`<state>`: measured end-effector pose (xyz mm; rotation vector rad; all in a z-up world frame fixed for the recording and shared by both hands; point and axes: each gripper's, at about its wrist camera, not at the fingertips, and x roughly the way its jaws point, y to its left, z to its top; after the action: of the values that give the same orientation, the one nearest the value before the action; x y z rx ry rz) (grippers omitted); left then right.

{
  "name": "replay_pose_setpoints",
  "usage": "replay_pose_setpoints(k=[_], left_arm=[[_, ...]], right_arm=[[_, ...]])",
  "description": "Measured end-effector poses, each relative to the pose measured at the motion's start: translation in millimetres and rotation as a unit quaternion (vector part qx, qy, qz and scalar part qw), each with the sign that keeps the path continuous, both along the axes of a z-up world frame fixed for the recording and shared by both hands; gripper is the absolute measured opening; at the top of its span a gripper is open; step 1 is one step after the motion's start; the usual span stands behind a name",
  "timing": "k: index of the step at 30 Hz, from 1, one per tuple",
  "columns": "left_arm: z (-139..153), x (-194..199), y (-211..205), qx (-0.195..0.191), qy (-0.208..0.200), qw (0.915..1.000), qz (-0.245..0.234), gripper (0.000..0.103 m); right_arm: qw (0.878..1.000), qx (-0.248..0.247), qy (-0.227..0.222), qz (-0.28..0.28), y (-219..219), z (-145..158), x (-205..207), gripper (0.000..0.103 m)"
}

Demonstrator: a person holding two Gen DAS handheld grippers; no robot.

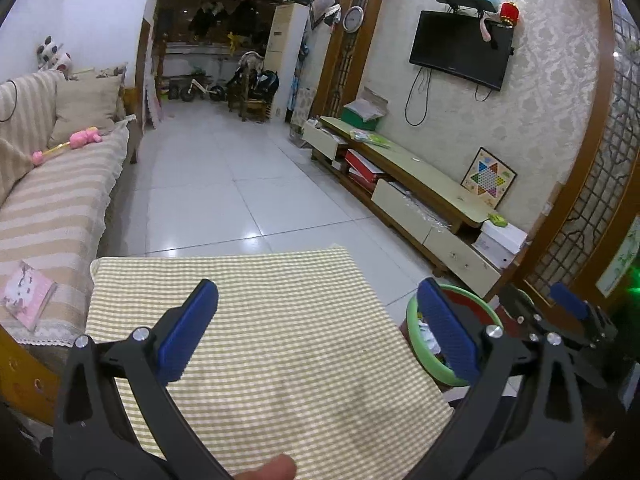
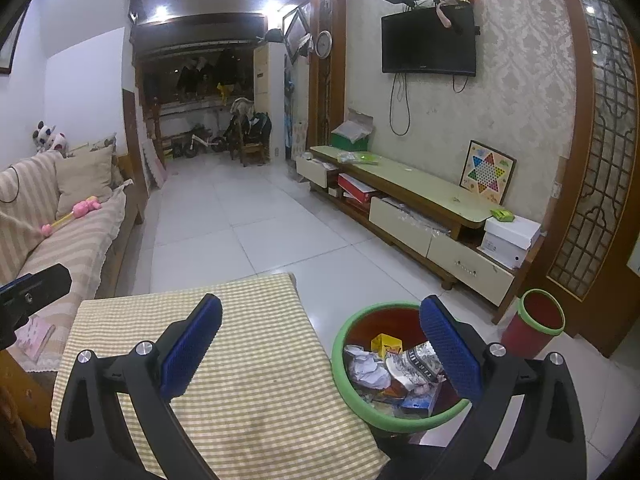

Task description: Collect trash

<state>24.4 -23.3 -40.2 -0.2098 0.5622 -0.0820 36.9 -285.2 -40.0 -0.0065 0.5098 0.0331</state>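
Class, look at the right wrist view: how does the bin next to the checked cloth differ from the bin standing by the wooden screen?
The near bin holds crumpled paper, wrappers and small boxes; no contents show in the far bin, though its bottom is hidden. The near bin stands beside the checked cloth; the far bin stands apart on the tiled floor. The near bin looks wider. Both are red with green rims.

Both wrist views look forward and slightly down, close over the checked tablecloth [image 1: 260,340], toward the room's far end at 12 o'clock. They share the green-rimmed bin [image 2: 352,360] at 4 o'clock, nearer in the right view.
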Motion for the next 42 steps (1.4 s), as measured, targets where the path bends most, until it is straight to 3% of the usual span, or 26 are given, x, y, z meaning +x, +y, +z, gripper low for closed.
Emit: replay_pose_setpoints(k=[42], left_arm=[[3.5,0.1,-0.9,0.004,0.010,0.9999,0.002,0.098]], right_arm=[[0.999,0.020,0.030,0.000,-6.8,-14.7,-5.5,0.096]])
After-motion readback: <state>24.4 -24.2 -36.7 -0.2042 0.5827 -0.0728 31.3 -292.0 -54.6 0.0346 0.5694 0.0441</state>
